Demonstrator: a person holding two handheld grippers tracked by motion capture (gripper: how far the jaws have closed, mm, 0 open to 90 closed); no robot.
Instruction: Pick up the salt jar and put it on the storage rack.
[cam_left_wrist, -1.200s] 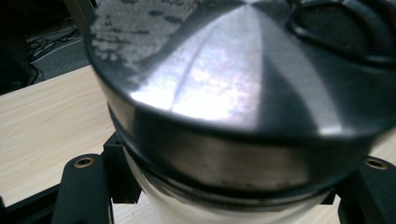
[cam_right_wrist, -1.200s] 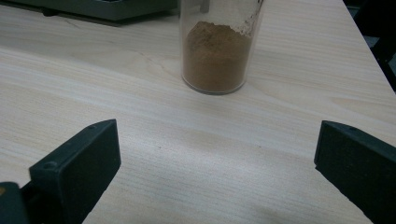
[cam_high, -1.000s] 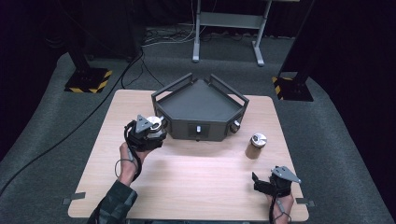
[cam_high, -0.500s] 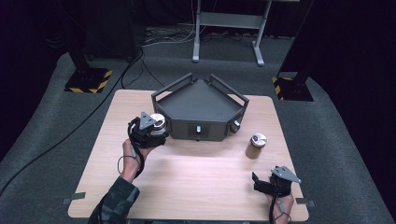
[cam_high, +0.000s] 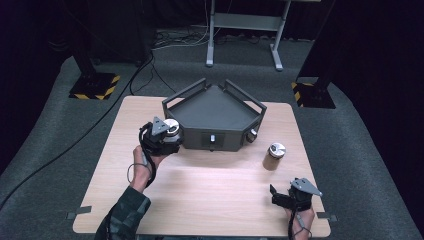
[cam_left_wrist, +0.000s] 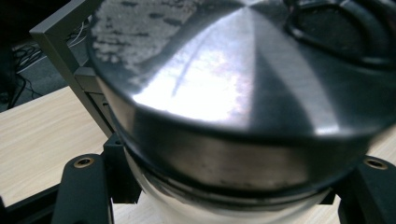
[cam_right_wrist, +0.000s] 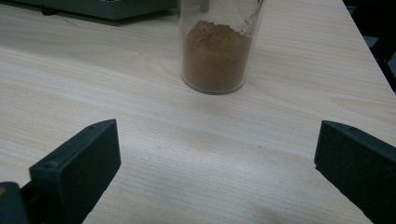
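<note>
The left gripper grasps a jar with a brushed-metal lid, its fingers clenched on the clear glass body just below the lid. In the high view the jar is held just beside the left front corner of the dark grey tray on the wooden table. The right gripper rests low near the table's right front corner, fingers released and spread wide. A second jar of brown powder stands ahead of it, apart from the tray.
</note>
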